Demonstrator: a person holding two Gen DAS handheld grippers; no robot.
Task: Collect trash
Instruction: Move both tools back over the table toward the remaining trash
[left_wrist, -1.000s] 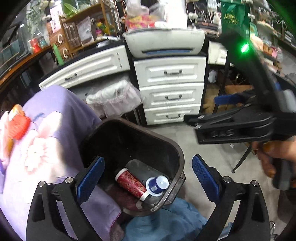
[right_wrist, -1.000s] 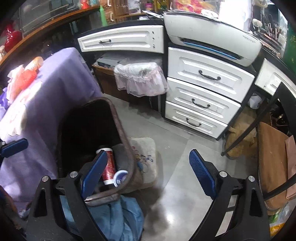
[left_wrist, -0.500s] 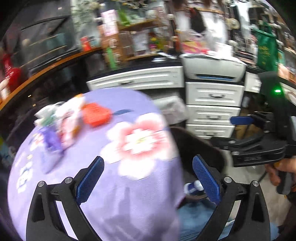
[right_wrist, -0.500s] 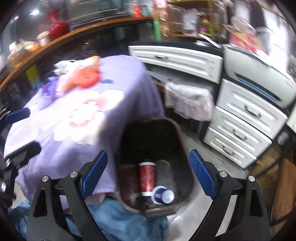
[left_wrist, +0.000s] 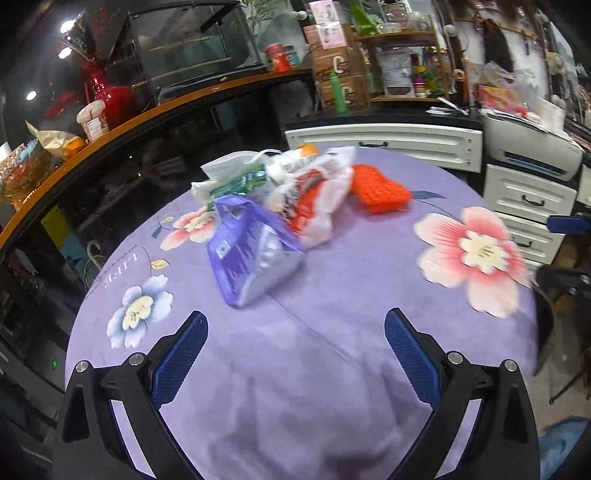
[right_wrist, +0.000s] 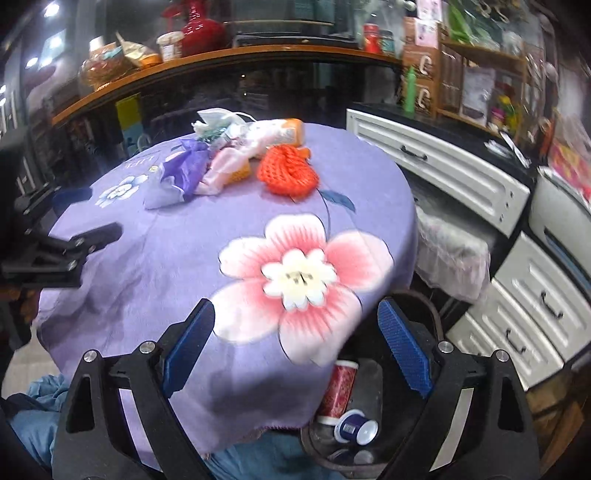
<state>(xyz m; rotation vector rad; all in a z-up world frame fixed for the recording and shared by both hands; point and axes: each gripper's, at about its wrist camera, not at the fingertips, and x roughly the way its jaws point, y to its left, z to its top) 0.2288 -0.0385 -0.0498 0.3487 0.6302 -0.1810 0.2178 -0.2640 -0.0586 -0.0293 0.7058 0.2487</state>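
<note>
Purple cloth (left_wrist: 332, 302) bears a trash pile (left_wrist: 280, 199); left gripper (left_wrist: 293, 354) and right gripper (right_wrist: 295, 345) both gape empty above it.

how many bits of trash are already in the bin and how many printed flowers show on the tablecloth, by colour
Trash in the bin:
red can: 1
blue-and-white cup: 1
Total in bin: 2

Flowers on the tablecloth:
large pink flower: 1
small pink flower: 1
blue flower: 1
Total flowers: 3

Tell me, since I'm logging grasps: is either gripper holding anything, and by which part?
Nothing is held: the left gripper and right gripper are both open and empty above the purple flowered tablecloth.
</note>
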